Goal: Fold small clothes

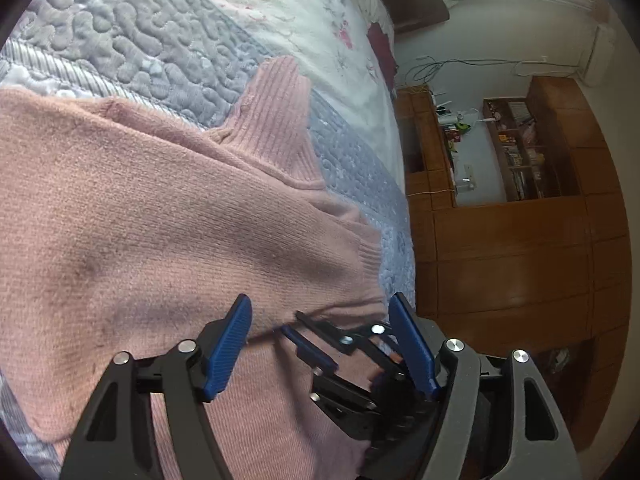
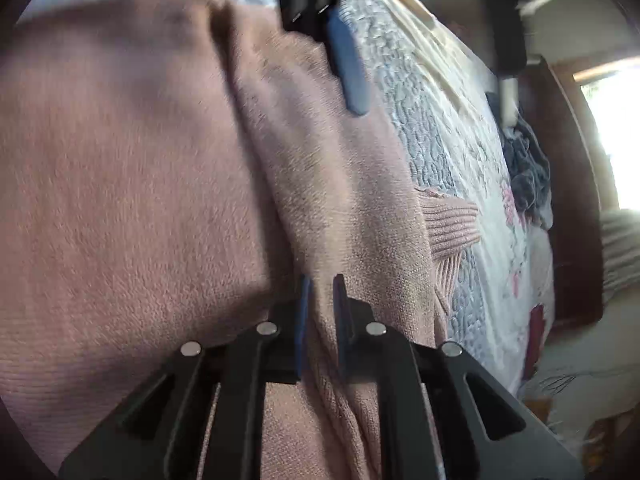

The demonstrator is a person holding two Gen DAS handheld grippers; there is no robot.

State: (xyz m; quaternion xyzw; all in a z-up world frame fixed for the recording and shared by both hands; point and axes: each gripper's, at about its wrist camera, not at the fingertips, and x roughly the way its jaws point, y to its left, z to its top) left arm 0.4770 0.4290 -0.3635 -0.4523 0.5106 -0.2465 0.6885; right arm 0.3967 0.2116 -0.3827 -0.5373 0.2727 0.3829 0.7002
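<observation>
Right wrist view: right claw [image 2: 320, 300] clamped on pink sweater [image 2: 160, 160] fold, left claw [image 1: 320, 320] apart — thin pinch could slip, dropping knit onto bed [image 1: 160, 40].

A sweater [image 1: 160, 216] is lying spread on a quilt [image 1: 160, 40] covering a bed [image 1: 352, 64]. In the left wrist view its ribbed collar [image 1: 276, 116] is pointing away over the quilt, and the left gripper [image 1: 320, 320] is hovering over the sweater's near part with its jaws apart. Between those jaws the right gripper [image 1: 320, 344] is showing, lower down. In the right wrist view the right gripper [image 2: 320, 304] is pinching a fold of the sweater [image 2: 140, 160]. A wooden cabinet [image 1: 512, 248] is standing to the right of the bed.
</observation>
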